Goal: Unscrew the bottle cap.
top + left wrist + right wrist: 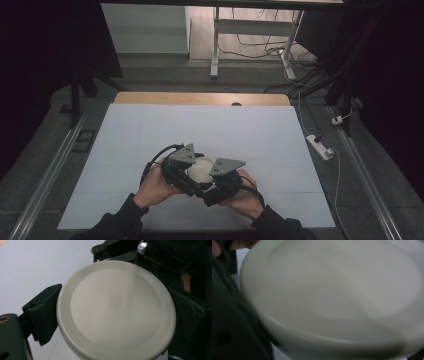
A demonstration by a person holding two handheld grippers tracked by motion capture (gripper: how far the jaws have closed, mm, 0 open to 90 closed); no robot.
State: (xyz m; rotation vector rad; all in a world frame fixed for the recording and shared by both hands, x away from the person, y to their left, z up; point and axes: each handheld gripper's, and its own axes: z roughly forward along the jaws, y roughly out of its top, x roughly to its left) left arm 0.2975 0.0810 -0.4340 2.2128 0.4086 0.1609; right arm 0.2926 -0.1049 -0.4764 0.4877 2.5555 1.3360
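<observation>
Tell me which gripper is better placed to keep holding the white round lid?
Left, probably: the left gripper has its black jaws on both sides of the white round lid. The right gripper is close too, but its grip is blurred.

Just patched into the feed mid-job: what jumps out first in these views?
The round off-white plastic lid, with a small square mark embossed at its centre, sits between both grippers near the front edge of the pale blue table mat. The left gripper and right gripper crowd it from either side, each held in a hand with a dark sleeve. Whether the jaws are actually clamped on its rim is not clear.
</observation>
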